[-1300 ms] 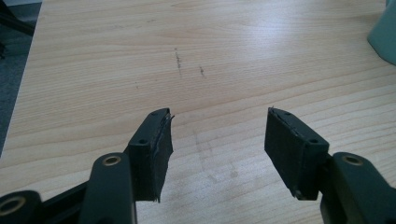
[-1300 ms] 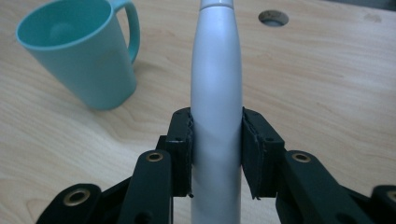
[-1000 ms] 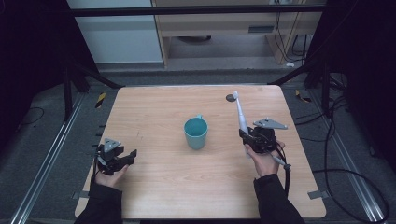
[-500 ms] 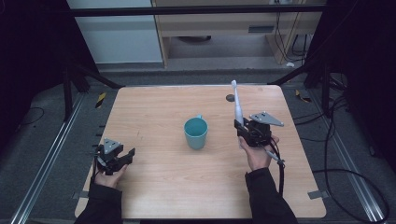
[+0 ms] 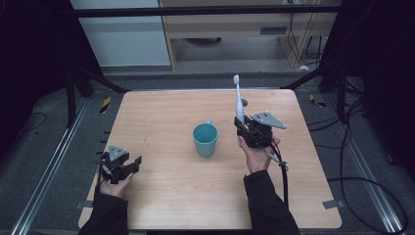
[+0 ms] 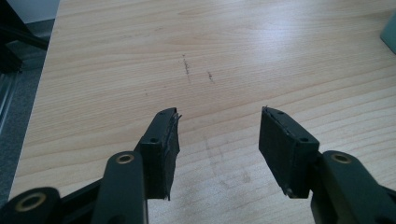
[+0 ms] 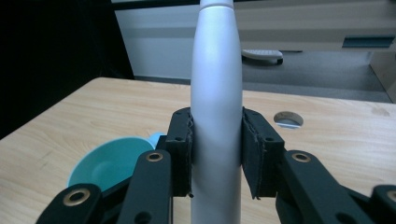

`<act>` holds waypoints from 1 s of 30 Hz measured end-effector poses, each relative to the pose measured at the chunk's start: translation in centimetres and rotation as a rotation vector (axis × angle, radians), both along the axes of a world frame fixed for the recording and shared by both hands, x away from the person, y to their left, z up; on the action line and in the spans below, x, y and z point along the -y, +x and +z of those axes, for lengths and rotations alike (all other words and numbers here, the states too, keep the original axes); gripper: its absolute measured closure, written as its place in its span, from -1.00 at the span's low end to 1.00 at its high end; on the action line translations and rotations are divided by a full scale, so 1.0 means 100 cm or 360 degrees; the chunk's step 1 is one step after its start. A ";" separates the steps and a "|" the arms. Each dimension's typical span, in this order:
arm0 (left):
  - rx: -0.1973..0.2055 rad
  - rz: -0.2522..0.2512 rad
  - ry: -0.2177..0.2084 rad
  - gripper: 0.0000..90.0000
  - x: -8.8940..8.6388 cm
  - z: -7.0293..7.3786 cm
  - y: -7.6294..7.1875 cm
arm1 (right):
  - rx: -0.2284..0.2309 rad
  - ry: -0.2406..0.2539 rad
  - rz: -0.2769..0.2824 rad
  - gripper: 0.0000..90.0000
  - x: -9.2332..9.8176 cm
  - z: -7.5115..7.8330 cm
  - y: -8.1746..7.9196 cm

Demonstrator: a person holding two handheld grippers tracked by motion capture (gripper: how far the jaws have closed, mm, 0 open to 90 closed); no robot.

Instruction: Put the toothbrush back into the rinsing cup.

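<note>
Right hand-held gripper [image 5: 243, 126], in the high view, pinches the handle of an electric toothbrush [image 5: 238, 100] and holds it upright, brush head at the top, just to the right of a teal mug [image 5: 205, 139] that stands near the middle of the wooden surface [image 5: 161, 196]. The left hand-held gripper [image 5: 132, 164] rests at the near left edge, well apart from both, with nothing between its jaws. By my reading the toothbrush is already picked up and off the surface, but not yet in the mug; carrying it over the rim and lowering it in is what seems left. In the left gripper view, the two black pads [image 6: 161, 151] stand spread over bare wood, and a corner of the mug peeks in at the upper right. In the right gripper view, both pads [image 7: 180, 151] press on the grey-white toothbrush body, with the mug's open mouth low at the left and a round hole [image 7: 288, 119] in the surface beyond. Count: one toothbrush, one mug, two hand-held grippers.
</note>
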State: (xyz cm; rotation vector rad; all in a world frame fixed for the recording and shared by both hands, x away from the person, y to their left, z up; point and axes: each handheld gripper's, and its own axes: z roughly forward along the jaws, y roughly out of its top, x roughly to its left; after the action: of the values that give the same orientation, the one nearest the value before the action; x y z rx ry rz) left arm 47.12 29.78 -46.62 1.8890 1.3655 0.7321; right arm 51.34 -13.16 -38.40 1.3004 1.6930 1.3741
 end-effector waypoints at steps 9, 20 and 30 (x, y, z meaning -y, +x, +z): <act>-0.0019 -0.0016 -0.0014 -0.02 0.000 0.000 0.000 | 0.0045 0.0045 -0.0014 0.48 -0.013 0.004 0.008; -0.0004 0.0006 -0.0035 -0.04 -0.002 0.002 -0.001 | 0.0073 0.0101 0.0022 0.47 -0.034 0.010 0.016; -0.0006 0.0008 -0.0035 -0.04 -0.002 0.002 -0.001 | 0.0104 0.0139 0.0017 0.47 -0.050 0.013 0.022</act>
State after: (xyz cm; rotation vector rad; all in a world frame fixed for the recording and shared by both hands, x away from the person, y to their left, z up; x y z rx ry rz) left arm 47.04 30.00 -46.40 1.8714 1.3759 0.7138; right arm 53.58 -8.19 -37.15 1.2816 1.6148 1.4956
